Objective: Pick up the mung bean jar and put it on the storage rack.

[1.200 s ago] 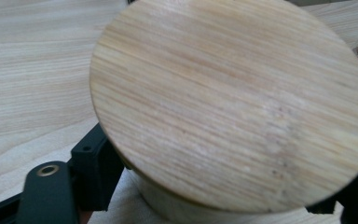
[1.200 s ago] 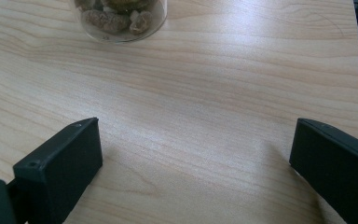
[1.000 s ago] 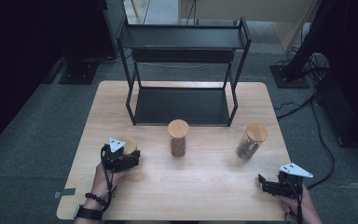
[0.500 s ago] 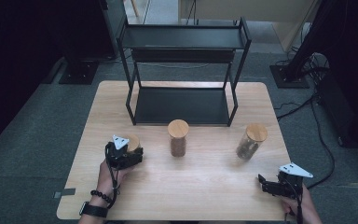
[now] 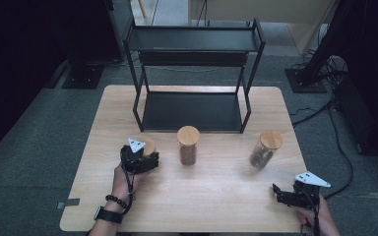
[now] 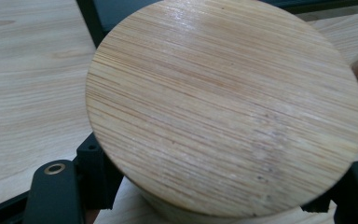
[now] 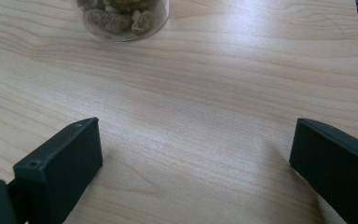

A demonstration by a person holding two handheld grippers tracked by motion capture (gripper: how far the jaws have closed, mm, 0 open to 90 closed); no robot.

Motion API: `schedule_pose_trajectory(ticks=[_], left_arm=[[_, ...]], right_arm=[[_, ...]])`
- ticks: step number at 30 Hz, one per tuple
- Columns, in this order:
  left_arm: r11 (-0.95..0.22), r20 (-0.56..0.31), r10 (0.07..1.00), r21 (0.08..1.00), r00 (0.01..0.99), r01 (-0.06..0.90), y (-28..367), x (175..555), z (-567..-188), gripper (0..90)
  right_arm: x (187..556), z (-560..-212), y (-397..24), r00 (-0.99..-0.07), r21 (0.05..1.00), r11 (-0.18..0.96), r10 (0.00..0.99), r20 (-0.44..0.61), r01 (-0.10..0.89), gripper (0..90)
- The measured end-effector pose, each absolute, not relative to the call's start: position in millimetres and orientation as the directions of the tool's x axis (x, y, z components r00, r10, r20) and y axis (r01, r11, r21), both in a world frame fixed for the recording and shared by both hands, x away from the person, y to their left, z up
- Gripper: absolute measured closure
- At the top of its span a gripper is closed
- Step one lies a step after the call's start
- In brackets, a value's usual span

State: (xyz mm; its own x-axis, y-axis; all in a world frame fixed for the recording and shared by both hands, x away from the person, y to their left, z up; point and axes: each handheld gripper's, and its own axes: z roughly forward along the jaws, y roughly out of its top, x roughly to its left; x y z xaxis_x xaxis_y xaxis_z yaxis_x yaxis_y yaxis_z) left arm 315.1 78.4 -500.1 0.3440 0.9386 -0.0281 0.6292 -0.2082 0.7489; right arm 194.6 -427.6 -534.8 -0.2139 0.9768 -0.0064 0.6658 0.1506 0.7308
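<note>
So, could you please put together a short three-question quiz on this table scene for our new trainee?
1. True or false: the left gripper is shut on the jar with the wooden lid.
2. How many lidded jars stand on the table free of any gripper? A) one B) two C) three
3. How do the jaws of the right gripper stand, and is anything between them?

Key
1. True.
2. B: the middle jar and the right jar, both in front of the black shelf rack.
3. Wide open, with only bare tabletop between them.
</note>
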Motion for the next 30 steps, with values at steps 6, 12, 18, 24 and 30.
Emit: schedule_pose_trajectory(ticks=[6,12,18,24,30], left_arm=[[-0.212,-0.026,0.938,0.745,0.345,0.632,72,321,-500,25.6],[-0.225,-0.023,0.933,0.743,0.359,0.631,65,327,-499,25.6],[-0.226,-0.022,0.933,0.742,0.359,0.632,61,331,-497,25.7],[-0.235,-0.015,0.93,0.742,0.367,0.628,56,336,-493,25.7],[-0.229,-0.02,0.932,0.744,0.363,0.627,51,344,-490,25.7]], right_arm=[[195,-535,-428,-0.218,0.73,0.152,0.976,-0.005,0.666,1.9],[195,-535,-428,-0.222,0.73,0.155,0.975,-0.004,0.666,1.9],[195,-535,-428,-0.221,0.73,0.153,0.975,-0.003,0.666,1.9],[195,-535,-427,-0.221,0.731,0.152,0.975,-0.002,0.666,1.9],[195,-535,-427,-0.221,0.731,0.154,0.975,-0.005,0.665,1.9]])
